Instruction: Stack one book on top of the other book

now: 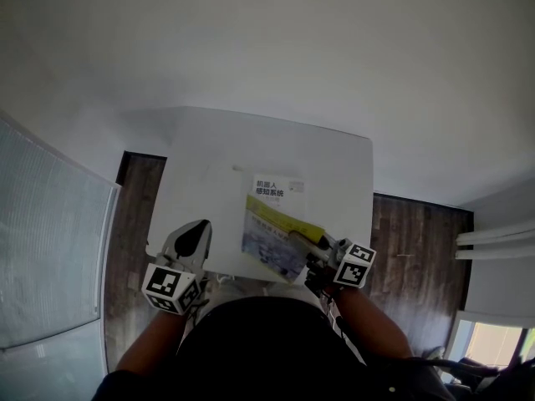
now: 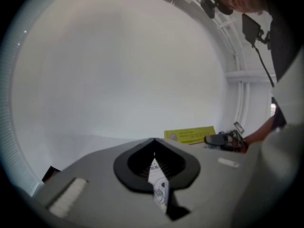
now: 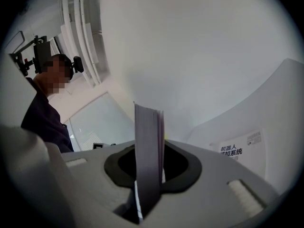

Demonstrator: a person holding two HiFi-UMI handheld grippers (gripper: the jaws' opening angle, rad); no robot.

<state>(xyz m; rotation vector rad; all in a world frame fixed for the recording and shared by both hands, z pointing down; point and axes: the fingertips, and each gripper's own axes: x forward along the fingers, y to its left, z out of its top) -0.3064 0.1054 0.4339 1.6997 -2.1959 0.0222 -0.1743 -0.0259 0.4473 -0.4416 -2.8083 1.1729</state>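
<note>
Right fingers clamp the yellow book's edge.

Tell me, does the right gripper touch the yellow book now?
Touching. The right gripper view shows the yellow book standing on edge between the jaws of the right gripper, which press on both its sides.
</note>
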